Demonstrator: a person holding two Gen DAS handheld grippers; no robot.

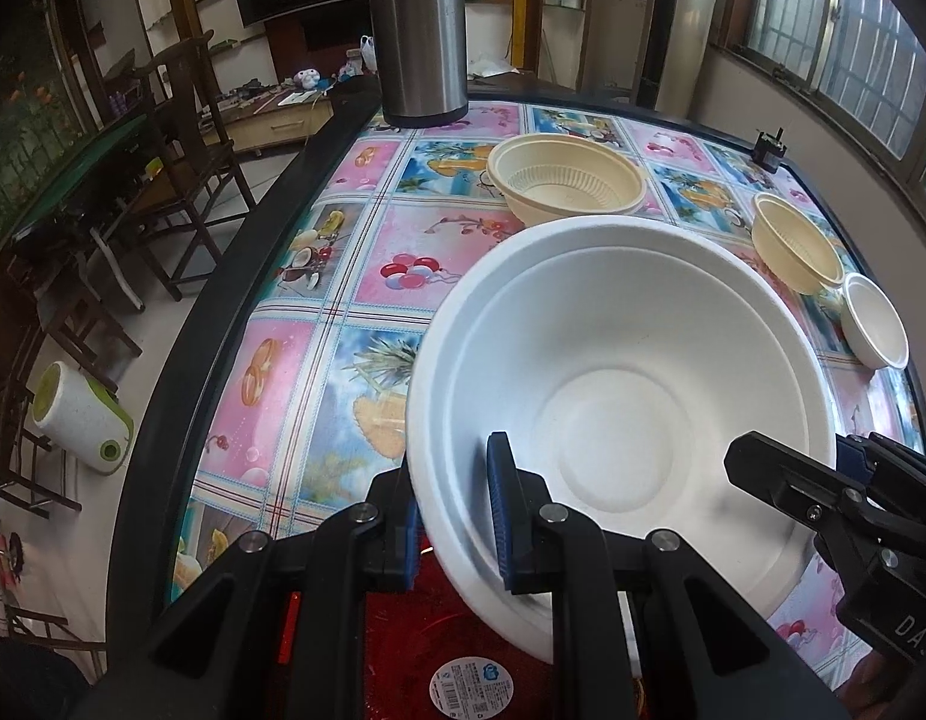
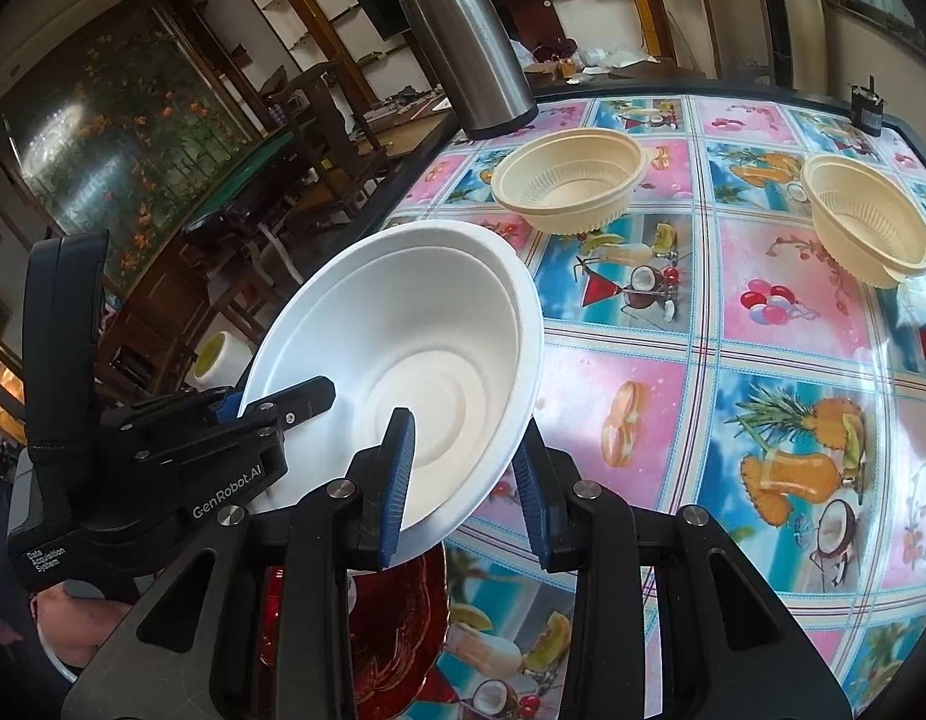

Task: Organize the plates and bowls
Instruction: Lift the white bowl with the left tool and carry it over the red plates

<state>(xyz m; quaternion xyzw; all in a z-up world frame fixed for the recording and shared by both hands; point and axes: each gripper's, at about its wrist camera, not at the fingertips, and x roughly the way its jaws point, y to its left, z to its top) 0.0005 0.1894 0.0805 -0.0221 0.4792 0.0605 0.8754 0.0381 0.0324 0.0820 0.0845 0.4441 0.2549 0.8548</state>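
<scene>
Both the left gripper (image 1: 456, 516) and right gripper (image 2: 466, 480) pinch the white bowl's (image 1: 631, 372) near rim; uneven pulling could crack or drop it.

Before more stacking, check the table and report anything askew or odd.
The white bowls, two nested, hang tilted above the table, both grippers' jaws clamped on opposite rims. The right-hand beige bowl leans, its rim resting on a small white bowl. No spills or damage visible.

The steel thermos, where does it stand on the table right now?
The steel thermos stands at the far left edge of the table, just behind the nearer cream bowl; the right wrist view shows it there too.
</scene>
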